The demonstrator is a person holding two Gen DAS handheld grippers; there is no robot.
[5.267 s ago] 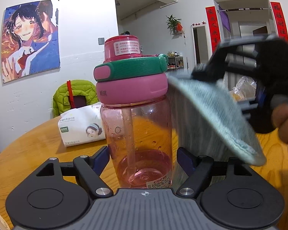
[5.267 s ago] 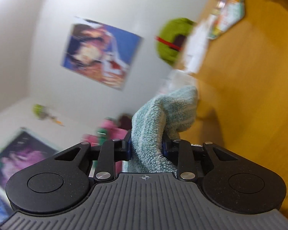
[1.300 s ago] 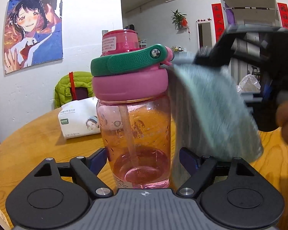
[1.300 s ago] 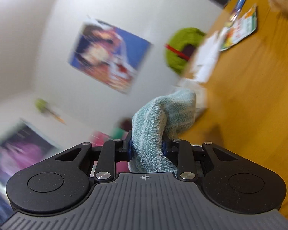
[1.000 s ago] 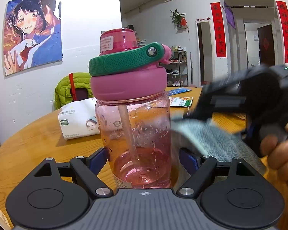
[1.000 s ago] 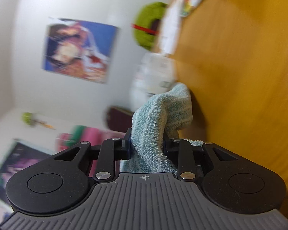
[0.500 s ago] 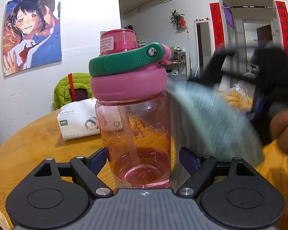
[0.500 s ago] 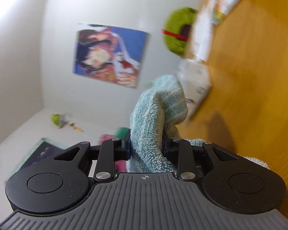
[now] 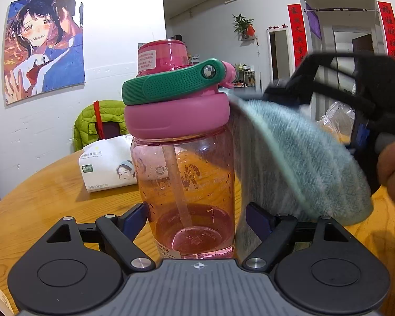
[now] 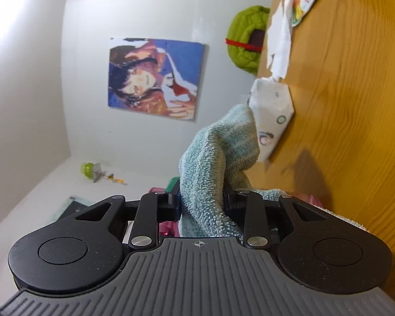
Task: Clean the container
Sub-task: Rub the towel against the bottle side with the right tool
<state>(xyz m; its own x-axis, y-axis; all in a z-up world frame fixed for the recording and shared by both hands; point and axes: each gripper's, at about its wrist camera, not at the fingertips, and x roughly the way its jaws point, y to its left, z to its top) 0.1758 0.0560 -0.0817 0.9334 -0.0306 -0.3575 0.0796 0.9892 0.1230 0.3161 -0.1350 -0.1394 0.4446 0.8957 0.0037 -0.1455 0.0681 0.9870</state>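
Two tools are at work, and we see one real change. A second ago the right tool (image 9: 273,92) and its cloth (image 9: 297,158) were low, down by the counter (image 9: 39,205); half a second ago they were back up beside the bottle (image 9: 187,173). Now the cloth's top edge touches the pink lid (image 9: 176,118) and its body hangs blurred along the bottle's right side. We read that as one more stroke up the same wall, so the wipe is under way, not done.

From its own camera, the right tool (image 10: 201,200) is pinching a fold of cloth (image 10: 218,163), the jaws nearly together.

Nothing has changed for the bottle: it stands upright on the counter, just in front of a tissue pack (image 9: 105,168), as it did a second ago. The left tool (image 9: 196,217) has its blue pads at the bottle's base on either side. The left pad touches the wall; whether the right one does we cannot tell, as the cloth hangs across it.

So far only the right side is being rubbed. The front, the far side and the lid top look untouched, so we judge a turn of the bottle is needed.
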